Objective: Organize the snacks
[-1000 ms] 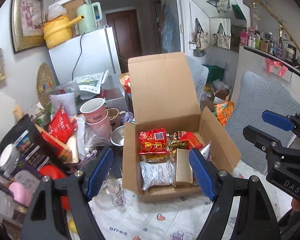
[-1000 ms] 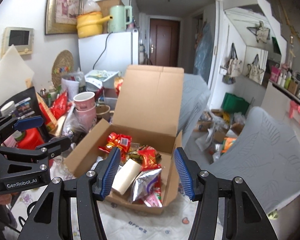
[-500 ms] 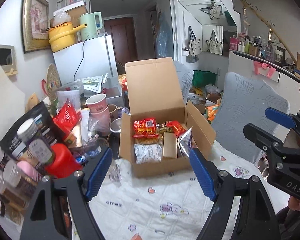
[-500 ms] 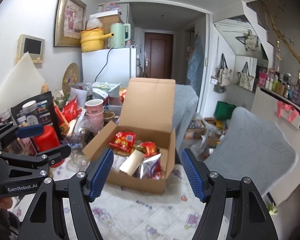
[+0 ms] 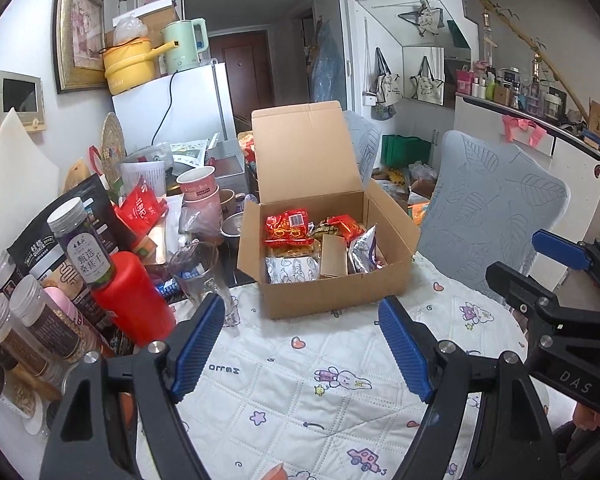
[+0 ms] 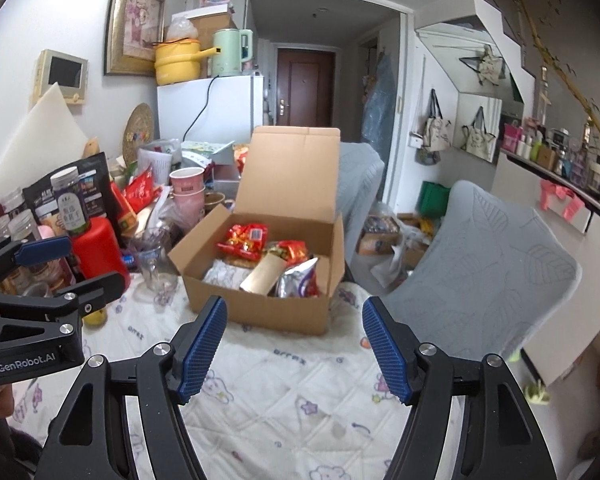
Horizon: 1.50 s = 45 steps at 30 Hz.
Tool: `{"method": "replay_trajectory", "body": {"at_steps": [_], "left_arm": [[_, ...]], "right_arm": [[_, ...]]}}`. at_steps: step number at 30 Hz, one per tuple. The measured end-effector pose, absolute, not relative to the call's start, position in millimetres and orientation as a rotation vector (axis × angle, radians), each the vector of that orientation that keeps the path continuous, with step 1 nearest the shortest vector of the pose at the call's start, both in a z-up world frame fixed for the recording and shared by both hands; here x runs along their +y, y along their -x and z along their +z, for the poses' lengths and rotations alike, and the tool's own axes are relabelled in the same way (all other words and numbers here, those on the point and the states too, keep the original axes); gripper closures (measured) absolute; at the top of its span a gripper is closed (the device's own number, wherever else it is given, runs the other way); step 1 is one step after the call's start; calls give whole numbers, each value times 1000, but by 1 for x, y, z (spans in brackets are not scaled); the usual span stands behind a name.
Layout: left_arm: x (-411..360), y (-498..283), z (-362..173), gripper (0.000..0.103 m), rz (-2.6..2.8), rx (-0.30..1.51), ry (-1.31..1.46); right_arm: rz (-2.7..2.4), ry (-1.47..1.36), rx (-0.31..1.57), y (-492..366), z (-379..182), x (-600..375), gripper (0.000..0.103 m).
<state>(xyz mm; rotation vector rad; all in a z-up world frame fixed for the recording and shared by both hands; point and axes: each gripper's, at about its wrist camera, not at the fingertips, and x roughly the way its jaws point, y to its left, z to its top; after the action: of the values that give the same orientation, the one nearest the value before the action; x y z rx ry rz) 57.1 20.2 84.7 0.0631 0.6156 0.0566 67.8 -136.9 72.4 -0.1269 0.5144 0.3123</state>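
Both of my grippers, left gripper (image 5: pixel 302 346) and right gripper (image 6: pixel 294 346), are spread wide and empty over the quilted cloth (image 5: pixel 300 380). The snacks (image 5: pixel 286 228) sit packed in the open cardboard box (image 5: pixel 332 296) just ahead (lid flap upright). Packing looks done, so I'd guess closing that flap comes next.

A red canister (image 5: pixel 134 300) stands beside a clear glass (image 5: pixel 198 276), near stacked pink cups (image 5: pixel 198 192).

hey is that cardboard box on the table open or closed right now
Open. The cardboard box has its lid standing upright behind it, and the snack packets inside show from above in both views.
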Motion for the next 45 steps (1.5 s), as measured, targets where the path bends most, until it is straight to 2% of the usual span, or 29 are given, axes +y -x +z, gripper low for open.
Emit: {"method": "replay_trajectory", "body": {"at_steps": [45], "left_arm": [[14,-53,78,23,33,628,-71]], "right_arm": [[312,141,533,-57,61,-139,32]]}}
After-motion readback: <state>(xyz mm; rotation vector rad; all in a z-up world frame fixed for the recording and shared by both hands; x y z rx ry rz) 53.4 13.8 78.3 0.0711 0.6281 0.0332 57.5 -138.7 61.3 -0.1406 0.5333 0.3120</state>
